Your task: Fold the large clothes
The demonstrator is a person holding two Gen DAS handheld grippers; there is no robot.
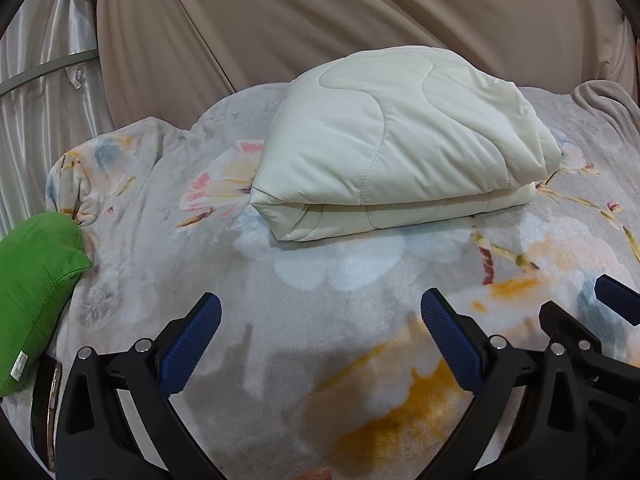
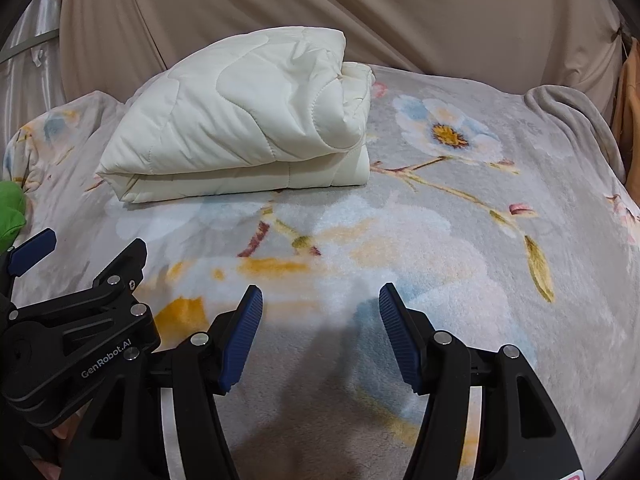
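Note:
A cream quilted comforter lies folded into a thick bundle on the floral bedspread, toward the far side of the bed. It also shows in the right wrist view, at the upper left. My left gripper is open and empty, hovering over the bedspread well short of the bundle. My right gripper is open and empty too, over the bedspread and nearer than the bundle. The right gripper also shows at the right edge of the left wrist view; the left gripper shows at the left of the right wrist view.
A green pillow lies at the bed's left edge, also seen in the right wrist view. A tan curtain hangs behind the bed. A grey blanket edge bunches at the far right corner.

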